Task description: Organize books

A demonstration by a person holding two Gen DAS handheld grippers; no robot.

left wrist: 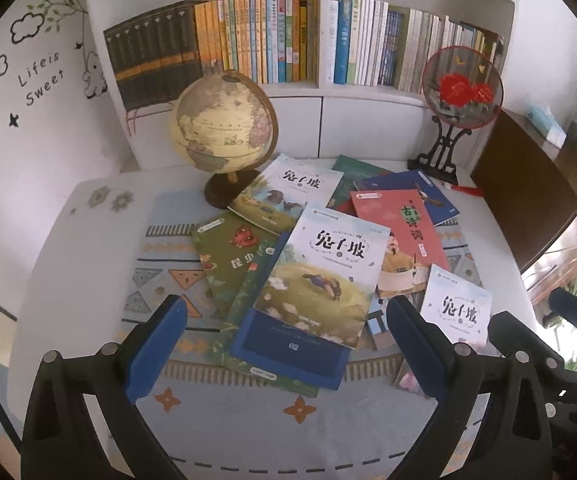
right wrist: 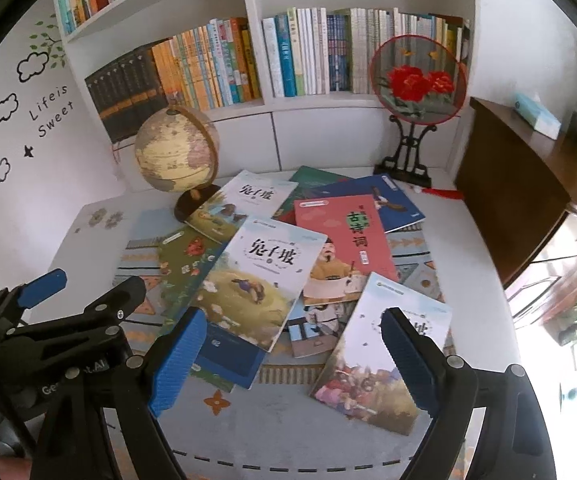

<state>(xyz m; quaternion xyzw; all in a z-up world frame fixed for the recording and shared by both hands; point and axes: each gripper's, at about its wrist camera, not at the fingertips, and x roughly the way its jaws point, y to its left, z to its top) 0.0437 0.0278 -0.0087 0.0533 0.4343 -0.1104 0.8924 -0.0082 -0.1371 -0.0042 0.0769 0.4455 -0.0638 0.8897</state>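
Several thin books lie scattered and overlapping on a patterned mat (left wrist: pixel 224 408) on a white table. A white-and-green book (left wrist: pixel 320 276) lies on top in the middle, over a dark blue book (left wrist: pixel 288 356) and a green book (left wrist: pixel 228 256). A red book (left wrist: pixel 400 236) lies to the right, and another white book (right wrist: pixel 384 356) lies nearest my right gripper. My left gripper (left wrist: pixel 288 344) is open above the near edge of the pile and holds nothing. My right gripper (right wrist: pixel 292 356) is open above the near-right books and holds nothing. The left gripper also shows in the right wrist view (right wrist: pixel 84 288).
A globe (left wrist: pixel 224 120) stands at the back left of the table, touching the far books. A round red-flower fan on a black stand (left wrist: pixel 460 88) stands at the back right. A full white bookshelf (left wrist: pixel 320 40) rises behind. A dark wooden cabinet (right wrist: pixel 520 184) stands on the right.
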